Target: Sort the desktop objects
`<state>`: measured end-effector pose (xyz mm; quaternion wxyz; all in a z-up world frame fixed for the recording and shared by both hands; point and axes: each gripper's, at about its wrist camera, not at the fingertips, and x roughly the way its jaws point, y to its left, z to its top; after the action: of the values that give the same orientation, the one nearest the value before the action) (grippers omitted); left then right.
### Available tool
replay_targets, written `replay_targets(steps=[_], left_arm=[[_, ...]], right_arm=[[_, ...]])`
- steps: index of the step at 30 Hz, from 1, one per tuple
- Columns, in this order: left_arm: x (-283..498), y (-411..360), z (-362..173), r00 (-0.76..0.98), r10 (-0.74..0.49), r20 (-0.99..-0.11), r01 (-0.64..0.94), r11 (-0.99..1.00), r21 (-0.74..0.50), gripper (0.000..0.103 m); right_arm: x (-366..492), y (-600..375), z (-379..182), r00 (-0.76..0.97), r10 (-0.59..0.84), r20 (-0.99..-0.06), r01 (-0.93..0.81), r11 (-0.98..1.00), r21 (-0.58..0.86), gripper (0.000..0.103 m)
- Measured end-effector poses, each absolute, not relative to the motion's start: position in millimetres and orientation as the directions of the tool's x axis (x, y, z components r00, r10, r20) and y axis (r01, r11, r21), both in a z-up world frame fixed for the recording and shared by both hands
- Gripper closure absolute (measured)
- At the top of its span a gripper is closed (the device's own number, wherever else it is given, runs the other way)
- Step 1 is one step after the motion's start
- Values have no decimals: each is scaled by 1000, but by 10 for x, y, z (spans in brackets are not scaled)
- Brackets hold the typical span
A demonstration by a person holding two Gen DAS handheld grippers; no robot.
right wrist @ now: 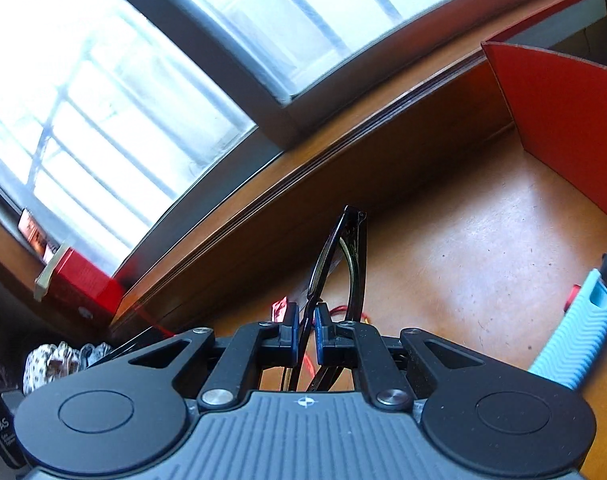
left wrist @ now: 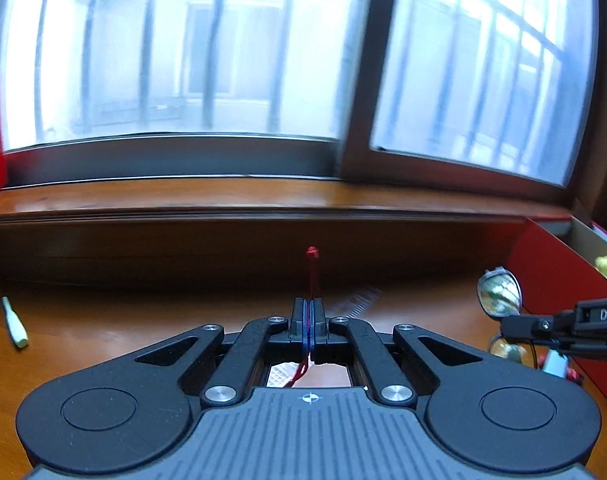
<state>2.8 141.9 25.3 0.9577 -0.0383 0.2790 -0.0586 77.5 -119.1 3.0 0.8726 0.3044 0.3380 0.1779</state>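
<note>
Red cord [left wrist: 312, 276] pinched between left jaws; glasses [right wrist: 339, 268] between right jaws

The wooden tabletop [left wrist: 103, 360] is showing an orange-brown, glossy surface, lightly speckled in the right wrist view. In the left wrist view, a small pale green stick-like piece [left wrist: 14, 322] is lying on it at about nine o'clock, well apart from everything else. At three o'clock a red open box [left wrist: 551, 264] is standing on it, its wall rising from the wood. In the right wrist view, a light blue ribbed object [right wrist: 575, 340] is resting at four o'clock. Beyond the far edge, a wooden windowsill [left wrist: 223, 196] is running across at twelve o'clock.
</note>
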Motion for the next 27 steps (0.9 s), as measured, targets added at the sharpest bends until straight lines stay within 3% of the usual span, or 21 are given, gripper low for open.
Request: replay_targets(steps=[9, 27], left_arm=[[-120, 1216, 300, 838, -171, -518, 144, 985, -91, 100], [-174, 895, 437, 845, -117, -522, 80, 992, -94, 100]], right_arm=[[388, -1300, 115, 723, 512, -463, -117, 752, 648, 94], [259, -1520, 294, 691, 571, -443, -223, 752, 621, 94]])
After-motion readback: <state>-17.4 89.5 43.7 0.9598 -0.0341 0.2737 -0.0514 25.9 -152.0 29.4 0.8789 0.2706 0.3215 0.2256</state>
